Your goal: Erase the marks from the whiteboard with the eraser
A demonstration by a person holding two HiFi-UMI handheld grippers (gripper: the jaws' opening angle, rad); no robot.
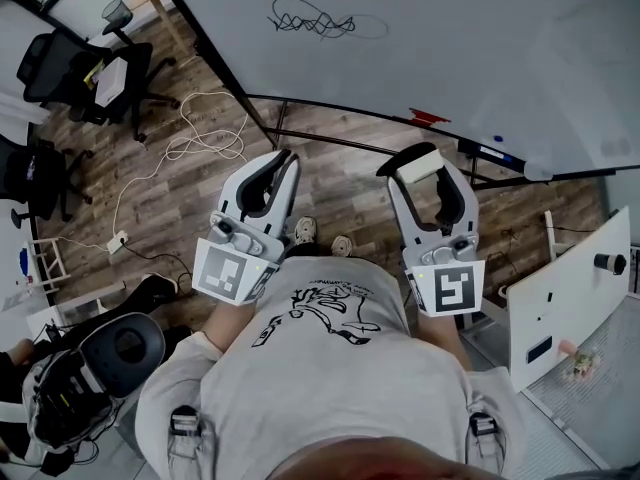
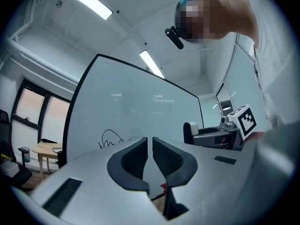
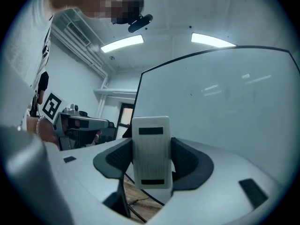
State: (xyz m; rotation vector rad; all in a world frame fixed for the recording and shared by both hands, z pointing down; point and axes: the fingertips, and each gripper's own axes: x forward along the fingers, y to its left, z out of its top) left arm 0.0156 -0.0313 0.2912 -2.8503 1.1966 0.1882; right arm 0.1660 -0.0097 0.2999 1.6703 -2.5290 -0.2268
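At the far left, a chair [image 1: 88,68] and a loose cable [image 1: 195,128] lay on the wood floor, clear of the work. The left gripper [image 1: 283,160] was held low in front of the person. Its jaws were drawn together with only a thin slit between them and nothing held, which suggests it was parked out of the way.

The marks [image 1: 322,18], a dark scribble, sat on the whiteboard [image 1: 470,48] at its far left part, ahead of the left gripper and unerased. The left gripper view showed the same scribble just past that gripper's tips.

To the right, the right gripper [image 1: 417,160] had its jaws clamped on the eraser [image 3: 150,151]. The eraser stood upright between the pads with its ribbed white back toward the camera. That grip would leave the wiping face free to meet the board. The eraser was well apart from the marks and, in my judgement, not yet touching the board. It would need to go forward and leftward. A red item [image 1: 428,117] lay on the tray beyond.
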